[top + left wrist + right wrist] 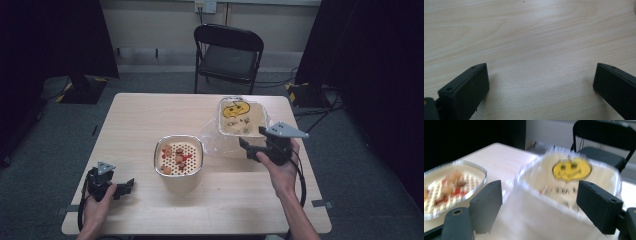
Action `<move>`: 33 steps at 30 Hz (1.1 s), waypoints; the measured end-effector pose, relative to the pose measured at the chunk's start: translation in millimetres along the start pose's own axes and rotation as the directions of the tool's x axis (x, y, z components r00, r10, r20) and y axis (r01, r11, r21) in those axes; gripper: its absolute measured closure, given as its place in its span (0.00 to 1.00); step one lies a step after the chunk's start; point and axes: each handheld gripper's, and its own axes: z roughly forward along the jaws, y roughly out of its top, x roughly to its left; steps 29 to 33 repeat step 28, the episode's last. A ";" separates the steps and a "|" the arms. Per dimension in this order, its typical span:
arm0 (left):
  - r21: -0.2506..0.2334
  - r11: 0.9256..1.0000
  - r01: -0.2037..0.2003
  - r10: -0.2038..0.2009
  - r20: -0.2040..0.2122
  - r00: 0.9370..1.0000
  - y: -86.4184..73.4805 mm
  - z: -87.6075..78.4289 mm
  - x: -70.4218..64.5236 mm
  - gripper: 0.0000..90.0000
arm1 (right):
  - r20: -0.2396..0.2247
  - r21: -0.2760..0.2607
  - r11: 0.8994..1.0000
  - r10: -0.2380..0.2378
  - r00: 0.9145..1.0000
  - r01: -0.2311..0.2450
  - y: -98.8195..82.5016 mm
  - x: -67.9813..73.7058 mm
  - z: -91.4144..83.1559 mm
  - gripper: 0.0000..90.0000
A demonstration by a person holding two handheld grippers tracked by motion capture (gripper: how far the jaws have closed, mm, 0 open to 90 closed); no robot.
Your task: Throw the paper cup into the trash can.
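right tongs (248, 145): wide apart, just beside bagged tub (239, 120)
left tongs (126, 187): wide apart, over bare table (225, 200)

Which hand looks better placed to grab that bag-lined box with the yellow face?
The right. The right gripper is beside the box, jaws open and aimed at it. The left gripper sits open over bare table, far on the other side of the bowl.
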 end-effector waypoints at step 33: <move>0.000 1.000 0.000 0.000 0.000 1.000 0.0 0.0 0.0 0.00 | 0.088 0.353 0.935 0.008 0.996 -0.038 -149.8 2.1 21.8 0.14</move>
